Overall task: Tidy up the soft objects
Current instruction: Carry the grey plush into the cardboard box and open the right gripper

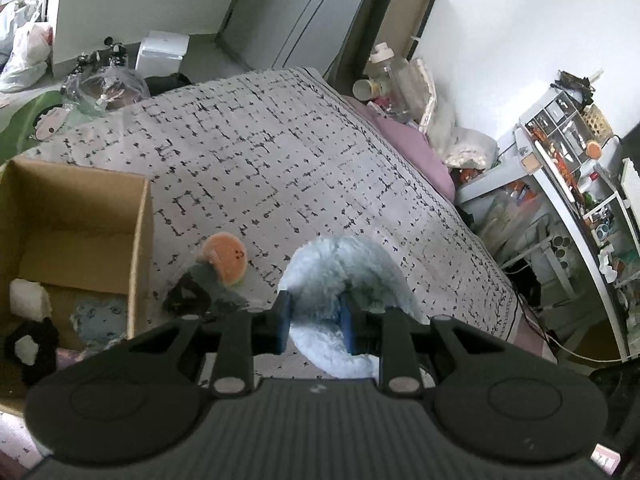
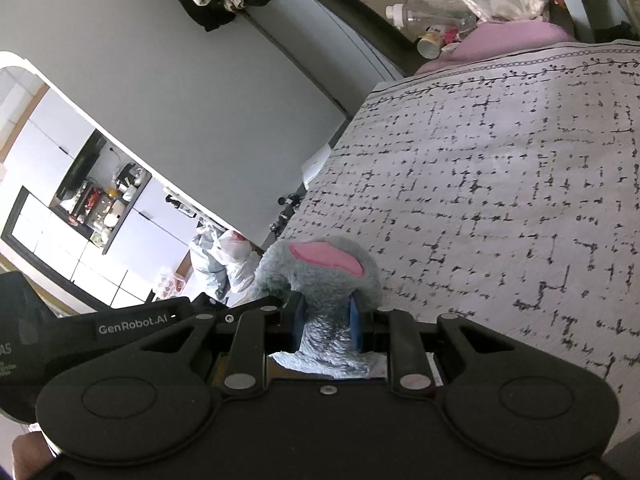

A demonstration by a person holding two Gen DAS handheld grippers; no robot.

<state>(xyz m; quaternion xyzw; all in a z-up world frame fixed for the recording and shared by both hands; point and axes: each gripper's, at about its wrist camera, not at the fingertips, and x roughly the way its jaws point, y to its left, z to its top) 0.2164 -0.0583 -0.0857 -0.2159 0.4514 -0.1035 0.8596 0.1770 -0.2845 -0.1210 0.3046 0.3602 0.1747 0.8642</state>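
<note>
In the left wrist view my left gripper (image 1: 315,308) is shut on a pale blue fluffy plush piece (image 1: 344,268), which curls up and over the blue pads. The right wrist view has my right gripper (image 2: 326,316) shut on a grey plush ear with a pink inner side (image 2: 324,264). I cannot tell whether both pieces belong to one toy. An orange round plush (image 1: 224,258) with grey and dark fuzzy parts lies on the patterned bedspread (image 1: 280,152) beside an open cardboard box (image 1: 140,216). White, black and blue soft things lie inside the box.
A pink pillow (image 1: 412,148), a clear bottle (image 1: 390,76) and bags crowd the head of the bed. A cluttered shelf unit (image 1: 560,152) stands at the right. The other gripper's black body (image 2: 136,324) sits close at the left of the right wrist view.
</note>
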